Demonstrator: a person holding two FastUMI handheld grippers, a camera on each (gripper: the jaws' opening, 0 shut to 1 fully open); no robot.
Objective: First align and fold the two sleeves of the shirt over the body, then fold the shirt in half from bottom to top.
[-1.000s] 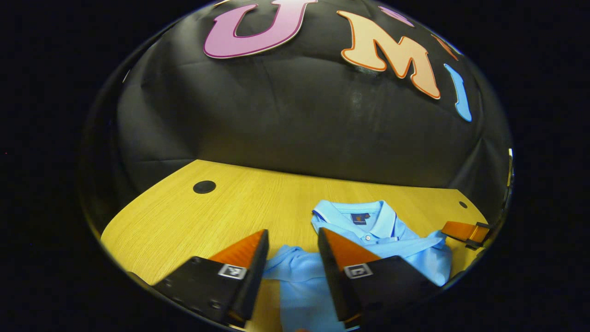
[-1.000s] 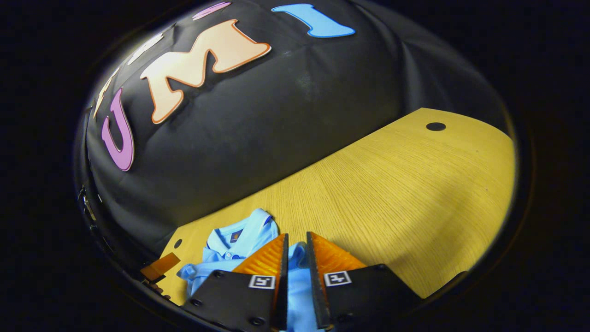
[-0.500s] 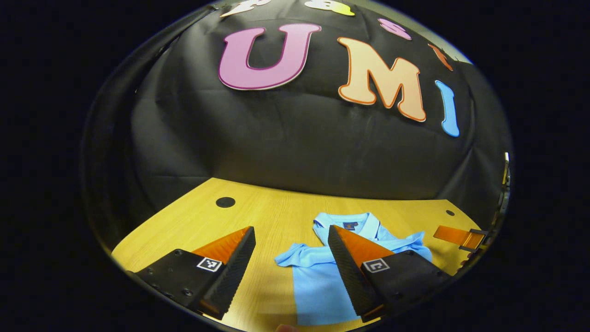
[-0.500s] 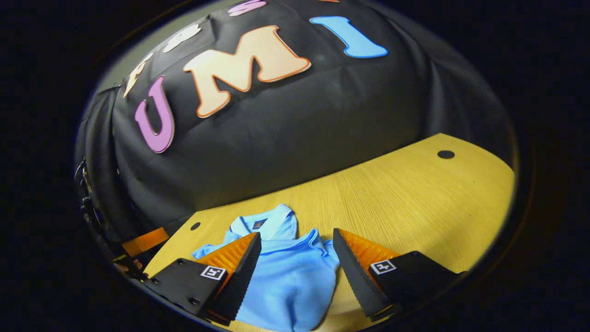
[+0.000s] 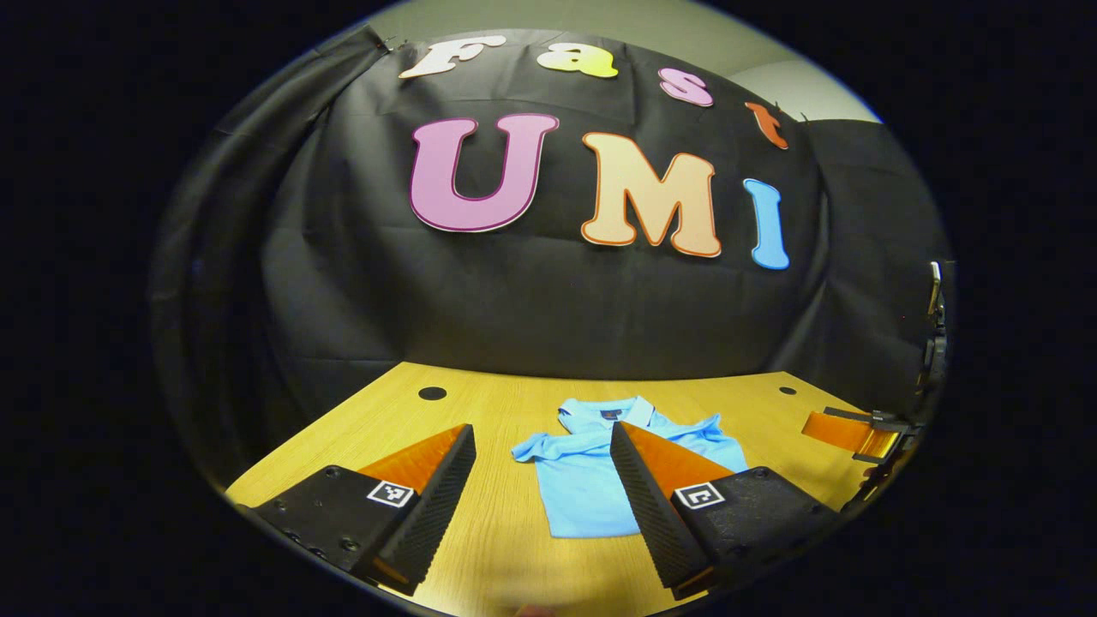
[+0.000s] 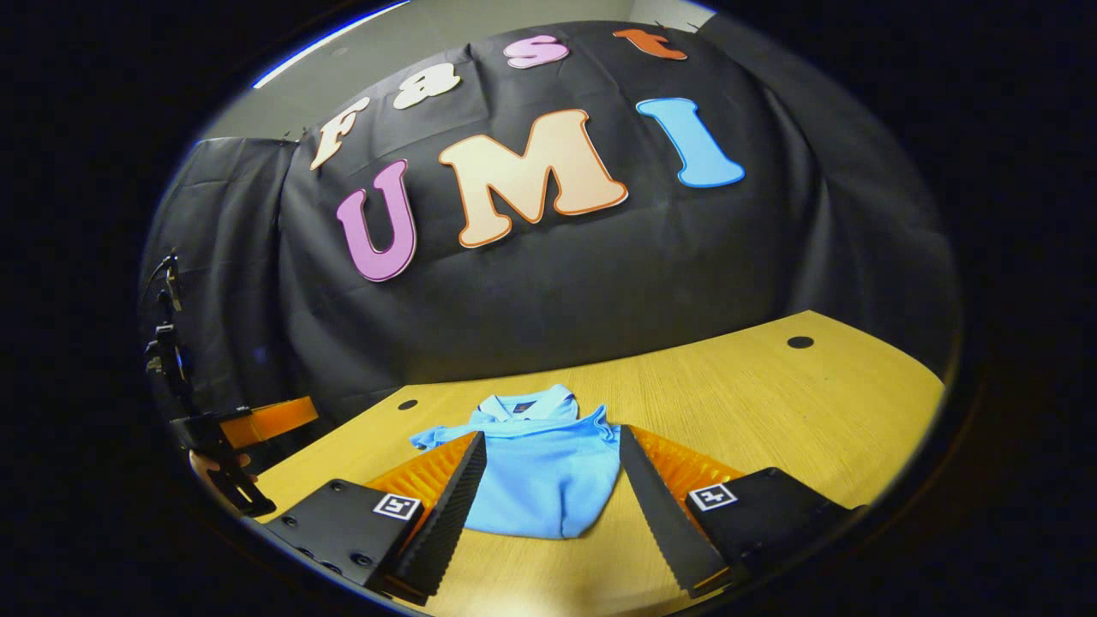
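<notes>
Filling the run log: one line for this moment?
shirt: folded on table | left claw: open, empty | right claw: open, empty

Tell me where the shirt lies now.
The shirt lies folded on the table, collar toward the cloth wall, ahead of both open grippers, between each one's fingers in both views.

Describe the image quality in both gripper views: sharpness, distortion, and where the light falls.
Left gripper view: sharp throughout; fisheye bends the table edge; the shirt is evenly lit, the open left gripper dark toward the bottom. Right gripper view: also sharp; table curves strongly; light is brightest on the wood right of the shirt, dimming toward the left edge behind the open right gripper.
</notes>
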